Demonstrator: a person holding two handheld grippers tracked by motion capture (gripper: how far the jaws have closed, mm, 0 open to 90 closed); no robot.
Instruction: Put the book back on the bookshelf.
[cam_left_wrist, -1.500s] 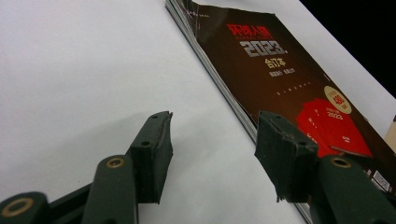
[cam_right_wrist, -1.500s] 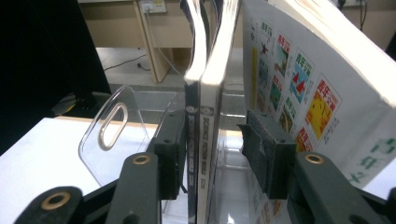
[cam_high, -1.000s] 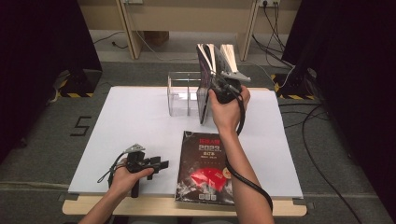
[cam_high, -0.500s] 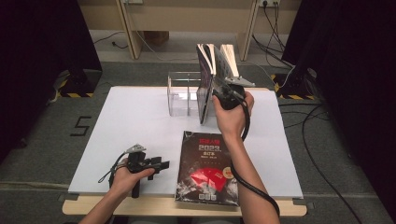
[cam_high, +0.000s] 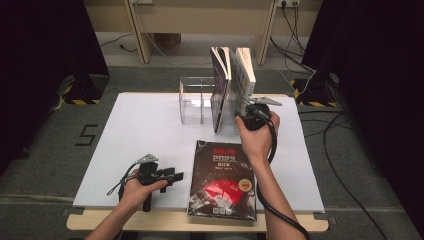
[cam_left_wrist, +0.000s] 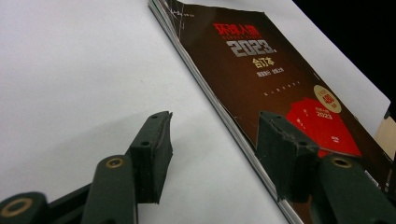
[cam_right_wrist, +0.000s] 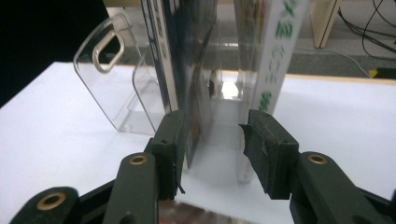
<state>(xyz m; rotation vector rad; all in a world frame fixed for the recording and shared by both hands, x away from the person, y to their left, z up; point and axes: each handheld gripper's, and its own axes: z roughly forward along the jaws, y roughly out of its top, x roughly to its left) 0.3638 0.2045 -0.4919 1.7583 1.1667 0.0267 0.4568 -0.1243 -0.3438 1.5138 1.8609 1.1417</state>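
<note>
Clear acrylic rack now holds both upright books; I am backing my spread right gripper away, empty; left gripper gaping idle beside the flat magazine.

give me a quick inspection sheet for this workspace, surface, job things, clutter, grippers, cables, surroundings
surface: white table top, mostly bare, pale wooden front edge.
job's things: clear divided rack at the far side; two books stand upright in it, a dark book and a white-spined book; a black 2023 magazine lies flat near the front edge.
clutter: nothing seen.
grippers: right gripper open, jaws at the foot of the upright books, gripping neither; left gripper open, low over the table beside the magazine's edge.
cables: a black cable trails along the right forearm; more lie on the floor behind.
surroundings: grey carpet, black curtains either side, wooden frame legs behind.
</note>
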